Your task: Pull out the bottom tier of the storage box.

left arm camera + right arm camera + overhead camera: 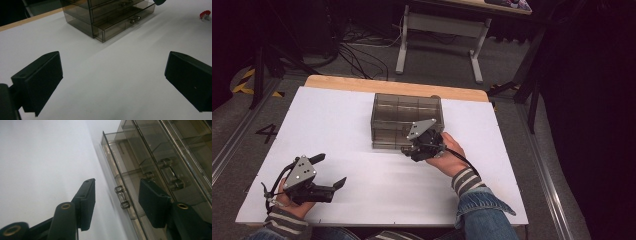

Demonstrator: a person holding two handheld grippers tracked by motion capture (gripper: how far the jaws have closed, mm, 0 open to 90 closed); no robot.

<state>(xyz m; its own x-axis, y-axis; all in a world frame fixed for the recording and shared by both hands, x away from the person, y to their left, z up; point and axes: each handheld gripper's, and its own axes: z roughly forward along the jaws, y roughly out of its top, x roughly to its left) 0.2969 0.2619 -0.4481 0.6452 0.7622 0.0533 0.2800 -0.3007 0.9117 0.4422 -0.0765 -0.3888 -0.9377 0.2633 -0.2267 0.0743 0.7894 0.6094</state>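
right gripper (116, 202): jaws open around bottom drawer handle (122, 197), not pinching
left gripper (112, 82): open, idle
risk: off-center squeeze, handle slips out

Smoky translucent-brown drawer box (407, 120), white table (362, 175), black grippers — sleeves striped grey-and-white under blue denim.
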